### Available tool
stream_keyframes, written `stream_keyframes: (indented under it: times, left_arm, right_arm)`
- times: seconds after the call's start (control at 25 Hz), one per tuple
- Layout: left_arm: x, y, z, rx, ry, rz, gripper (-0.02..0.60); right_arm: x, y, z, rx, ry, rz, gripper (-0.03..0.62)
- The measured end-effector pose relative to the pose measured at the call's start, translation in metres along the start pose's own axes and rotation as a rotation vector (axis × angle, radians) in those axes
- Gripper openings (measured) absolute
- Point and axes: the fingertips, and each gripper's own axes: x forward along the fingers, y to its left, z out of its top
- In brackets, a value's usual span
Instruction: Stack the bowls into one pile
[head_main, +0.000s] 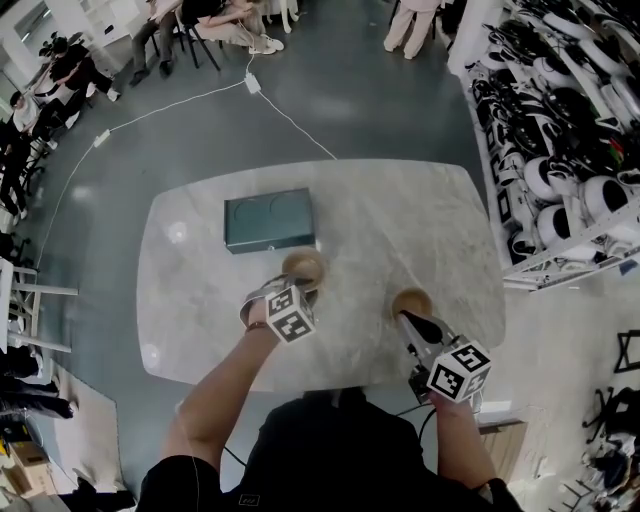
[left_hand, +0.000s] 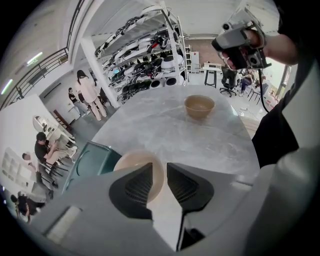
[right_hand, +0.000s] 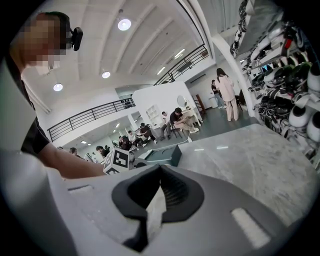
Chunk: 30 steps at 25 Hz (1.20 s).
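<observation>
Counting two bowls apart on the marble table (head_main: 400, 220): left bowl (head_main: 303, 268), right bowl (head_main: 411, 303); plus one green tray (head_main: 268, 220). Hovering left gripper (left_hand: 159, 170), jaws spread, over left bowl; holding right gripper (right_hand: 160, 175), jaws pressed together, by right bowl.

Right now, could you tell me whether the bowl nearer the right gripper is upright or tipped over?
Upright: the bowl sits on its base on the table, with its open rim facing up.

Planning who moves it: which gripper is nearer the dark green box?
Left. The left gripper sits at the bowl right beside the green box; the right gripper is farther off, by the other bowl.
</observation>
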Motion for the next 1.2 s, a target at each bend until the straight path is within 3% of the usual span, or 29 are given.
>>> stream_keyframes:
  times: [0.12, 0.52, 0.92, 1.2]
  left_arm:
    - [-0.009, 0.002, 0.002, -0.055, -0.045, -0.001, 0.100]
    - [-0.064, 0.018, 0.014, -0.349, -0.270, 0.063, 0.098]
    - [-0.127, 0.028, 0.022, -0.515, -0.473, 0.137, 0.077]
    - [-0.153, 0.024, 0.034, -0.633, -0.615, 0.182, 0.047]
  right_arm:
    - [-0.001, 0.000, 0.004, -0.012, -0.004, -0.004, 0.002]
    - [-0.009, 0.003, 0.023, -0.076, -0.016, -0.014, 0.002]
    - [-0.005, 0.017, 0.029, -0.127, 0.006, -0.026, 0.003]
    - [-0.007, 0.008, 0.016, -0.152, 0.038, -0.080, 0.002]
